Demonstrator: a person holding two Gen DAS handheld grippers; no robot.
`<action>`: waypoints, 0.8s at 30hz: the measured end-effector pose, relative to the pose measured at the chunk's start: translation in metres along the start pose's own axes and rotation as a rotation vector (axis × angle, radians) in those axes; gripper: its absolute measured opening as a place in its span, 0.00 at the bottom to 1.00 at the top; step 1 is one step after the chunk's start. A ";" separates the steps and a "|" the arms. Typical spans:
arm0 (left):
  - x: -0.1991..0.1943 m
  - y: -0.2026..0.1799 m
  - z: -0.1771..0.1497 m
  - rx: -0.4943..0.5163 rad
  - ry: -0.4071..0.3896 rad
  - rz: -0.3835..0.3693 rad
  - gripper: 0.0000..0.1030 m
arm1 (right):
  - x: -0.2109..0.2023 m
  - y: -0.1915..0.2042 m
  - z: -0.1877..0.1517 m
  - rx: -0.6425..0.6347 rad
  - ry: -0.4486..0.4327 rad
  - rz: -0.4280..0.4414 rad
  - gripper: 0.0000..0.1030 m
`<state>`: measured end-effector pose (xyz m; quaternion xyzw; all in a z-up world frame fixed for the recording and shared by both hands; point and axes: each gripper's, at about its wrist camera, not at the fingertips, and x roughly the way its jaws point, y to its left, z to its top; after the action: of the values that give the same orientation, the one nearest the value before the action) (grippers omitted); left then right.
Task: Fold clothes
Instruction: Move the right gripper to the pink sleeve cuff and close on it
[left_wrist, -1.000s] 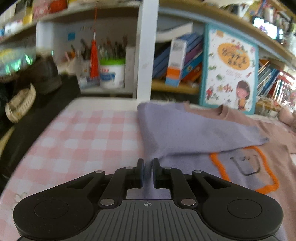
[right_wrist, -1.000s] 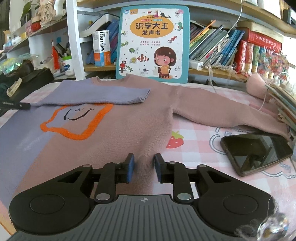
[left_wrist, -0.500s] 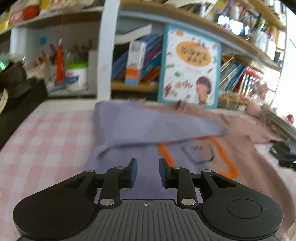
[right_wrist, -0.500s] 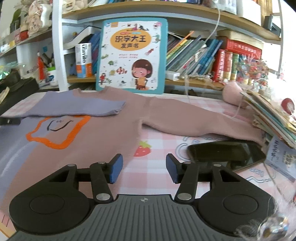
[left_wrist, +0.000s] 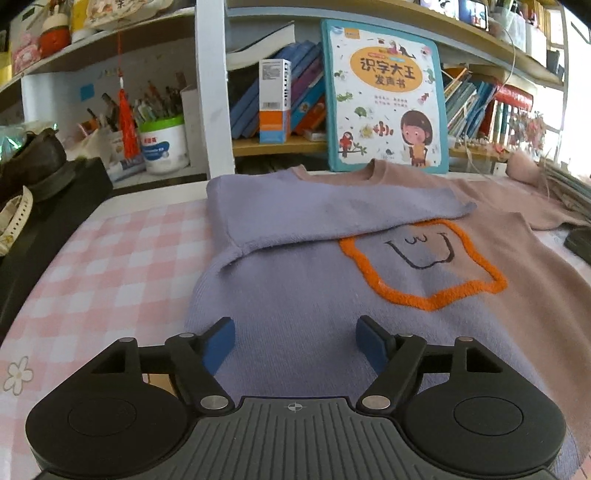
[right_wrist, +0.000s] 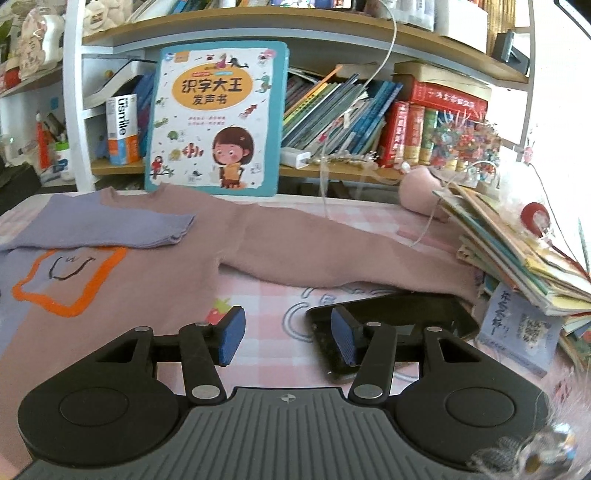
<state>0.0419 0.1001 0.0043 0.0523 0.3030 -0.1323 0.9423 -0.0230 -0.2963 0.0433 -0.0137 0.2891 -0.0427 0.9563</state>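
Lying flat on the table, the sweater has its collar toward the far edge, by the shelf. Its purple half sits on the left and its pink half on the right. The purple sleeve is folded across the chest, with the cuff ending just above the orange patch. The pink sleeve is stretched out unfolded toward the table's right edge, with its cuff end near a stack of books.

Left gripper: jaws spread wide, holding nothing. It is positioned over the lower purple part of the sweater, near the front edge of the table. The cloth fills the gap between the fingers; contact with it cannot be determined.

Right gripper: jaws spread wide, holding nothing. It is positioned off the sweater, over bare checked tablecloth at the garment's right side. The pink body lies to the left of its left finger. A phone lies just ahead of its right finger, below the pink sleeve.

A picture book stands upright against the shelf, directly behind the collar.
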 end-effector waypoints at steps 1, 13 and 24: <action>-0.003 -0.001 0.000 0.003 -0.010 0.003 0.73 | 0.001 -0.002 0.001 -0.004 0.003 -0.006 0.48; -0.032 -0.034 -0.001 0.089 -0.103 -0.107 0.82 | 0.024 -0.052 0.014 0.016 0.051 -0.139 0.51; -0.023 -0.031 -0.012 0.056 -0.014 -0.095 0.88 | 0.059 -0.103 0.026 0.075 0.104 -0.207 0.56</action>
<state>0.0091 0.0777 0.0075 0.0632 0.2949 -0.1858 0.9352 0.0325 -0.4040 0.0377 -0.0053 0.3335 -0.1526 0.9303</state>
